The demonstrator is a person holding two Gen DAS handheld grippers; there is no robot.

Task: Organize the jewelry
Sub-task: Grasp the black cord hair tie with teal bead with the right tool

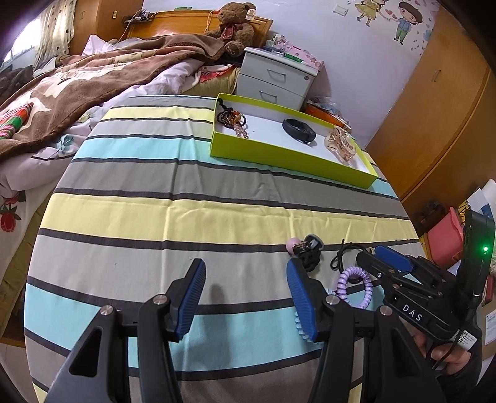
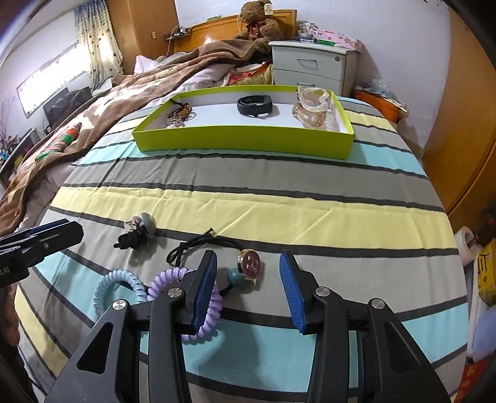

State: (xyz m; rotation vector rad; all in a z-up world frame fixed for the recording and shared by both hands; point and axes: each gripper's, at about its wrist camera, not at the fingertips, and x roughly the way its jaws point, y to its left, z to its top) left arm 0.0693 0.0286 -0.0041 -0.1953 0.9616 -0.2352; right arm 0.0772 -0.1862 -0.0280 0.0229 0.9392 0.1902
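A lime-green tray (image 2: pixel 245 144) (image 1: pixel 279 153) at the far side of the striped table holds a bead necklace (image 1: pixel 232 119), a black band (image 2: pixel 254 105) and a clear hair claw (image 2: pixel 311 107). Near me lie a purple coil tie (image 2: pixel 201 313) (image 1: pixel 356 286), a light-blue coil tie (image 2: pixel 119 286), a black elastic with a maroon-and-gold charm and teal ball (image 2: pixel 251 265), and a black tie with pink and grey charms (image 2: pixel 138 231) (image 1: pixel 307 249). My right gripper (image 2: pixel 248 276) is open, its jaws on either side of the charm. My left gripper (image 1: pixel 246 285) is open and empty over bare cloth.
A bed with a brown blanket (image 1: pixel 77 90) runs along the left of the table. A white bedside cabinet (image 2: pixel 313 66) stands behind the tray, with a teddy bear (image 1: pixel 234 28) beside it. Wooden wardrobe doors (image 1: pixel 440 102) close off the right side.
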